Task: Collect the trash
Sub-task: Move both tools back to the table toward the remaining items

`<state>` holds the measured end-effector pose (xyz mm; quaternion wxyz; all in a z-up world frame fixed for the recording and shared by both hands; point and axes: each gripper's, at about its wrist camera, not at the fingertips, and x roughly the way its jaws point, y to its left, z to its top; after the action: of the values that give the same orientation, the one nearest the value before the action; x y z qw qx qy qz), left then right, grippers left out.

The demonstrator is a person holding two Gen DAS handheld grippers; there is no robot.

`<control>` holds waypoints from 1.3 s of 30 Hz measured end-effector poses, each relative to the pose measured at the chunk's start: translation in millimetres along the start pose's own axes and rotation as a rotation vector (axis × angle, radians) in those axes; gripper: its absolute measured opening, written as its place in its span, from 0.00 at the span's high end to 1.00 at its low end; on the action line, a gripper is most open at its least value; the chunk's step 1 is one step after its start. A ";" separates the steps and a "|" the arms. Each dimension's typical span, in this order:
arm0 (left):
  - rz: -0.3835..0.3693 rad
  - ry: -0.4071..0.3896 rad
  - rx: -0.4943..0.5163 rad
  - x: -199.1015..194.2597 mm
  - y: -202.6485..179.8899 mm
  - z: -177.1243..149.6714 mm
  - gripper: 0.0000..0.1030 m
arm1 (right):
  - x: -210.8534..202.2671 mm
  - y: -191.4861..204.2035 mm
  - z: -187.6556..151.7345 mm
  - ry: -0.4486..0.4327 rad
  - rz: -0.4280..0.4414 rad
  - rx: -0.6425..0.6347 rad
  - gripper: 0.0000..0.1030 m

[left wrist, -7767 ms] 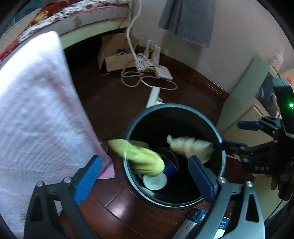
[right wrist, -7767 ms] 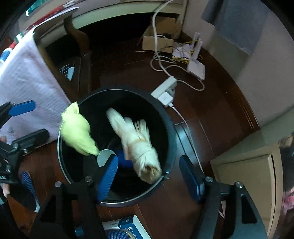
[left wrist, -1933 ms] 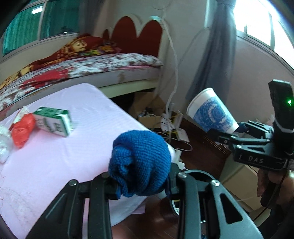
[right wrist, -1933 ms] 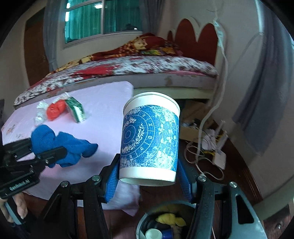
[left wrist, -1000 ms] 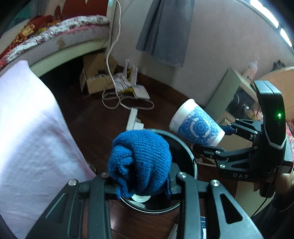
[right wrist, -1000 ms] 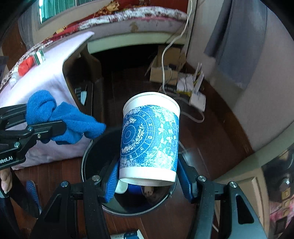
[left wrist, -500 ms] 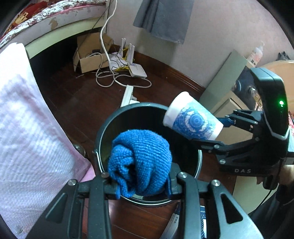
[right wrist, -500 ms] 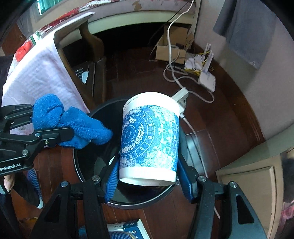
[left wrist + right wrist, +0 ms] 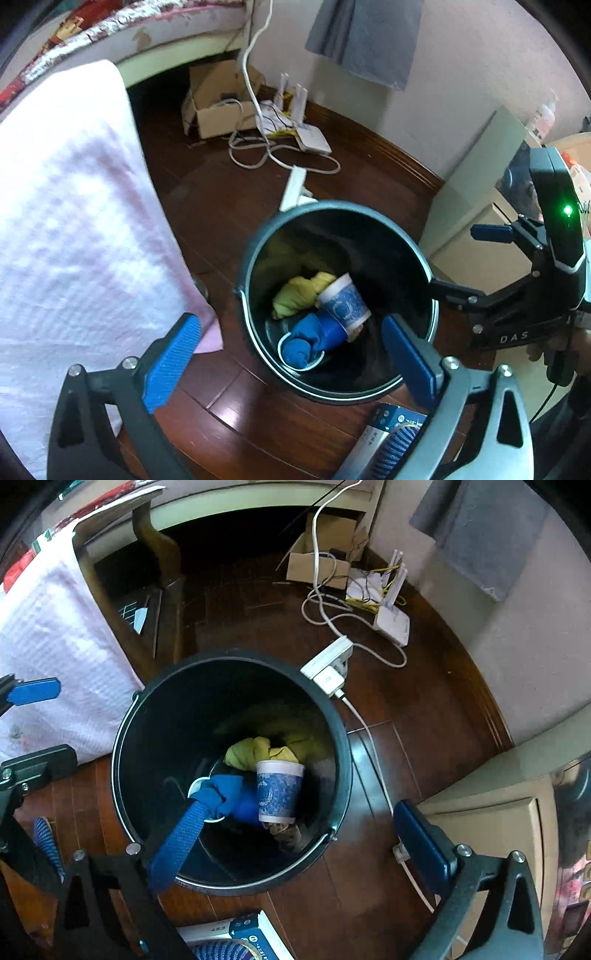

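In the left wrist view, the left gripper [image 9: 291,349] fills the lower part of the frame with its jaws spread wide and nothing between the blue pads; they have just been opening. Between and just above them, at the centre, stands the black trash bin [image 9: 424,266] on the dark wooden floor [image 9: 221,206]. Inside it lie a blue cloth [image 9: 306,339], a blue-patterned paper cup [image 9: 343,304] tilted on its side just beside the cloth, and a yellow cloth [image 9: 299,293] behind them. The right gripper [image 9: 465,258] comes in from the right edge, over the bin's rim, with its jaws also apart. A pink towel [image 9: 74,221] covers the left side; a cardboard box [image 9: 218,107] and a white power strip [image 9: 295,186] sit in the upper middle. In the right wrist view, the right gripper [image 9: 299,834] frames the bottom of the picture, jaws wide, having just been opening, and empty. The trash bin [image 9: 125,723] sits at the centre, holding the paper cup [image 9: 279,792], the blue cloth [image 9: 225,792] to the cup's left, touching it, and the yellow cloth [image 9: 258,751] above. One blue pad of the left gripper [image 9: 33,723] shows at the left edge. The power strip [image 9: 328,666] lies just beside the bin's upper right rim, and the pink towel [image 9: 55,635] hangs at upper left.
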<state>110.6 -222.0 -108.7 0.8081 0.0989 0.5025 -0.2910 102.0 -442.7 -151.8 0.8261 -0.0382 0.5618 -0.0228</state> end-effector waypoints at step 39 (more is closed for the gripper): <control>0.379 -0.305 -0.315 -168.3 183.1 -31.8 0.04 | -136.3 206.2 138.5 -0.423 0.209 -0.252 0.00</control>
<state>136.1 3.3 -1.7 0.9197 0.0195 0.3868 -0.0649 179.5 -221.2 6.8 0.9116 -0.0867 0.3762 0.1411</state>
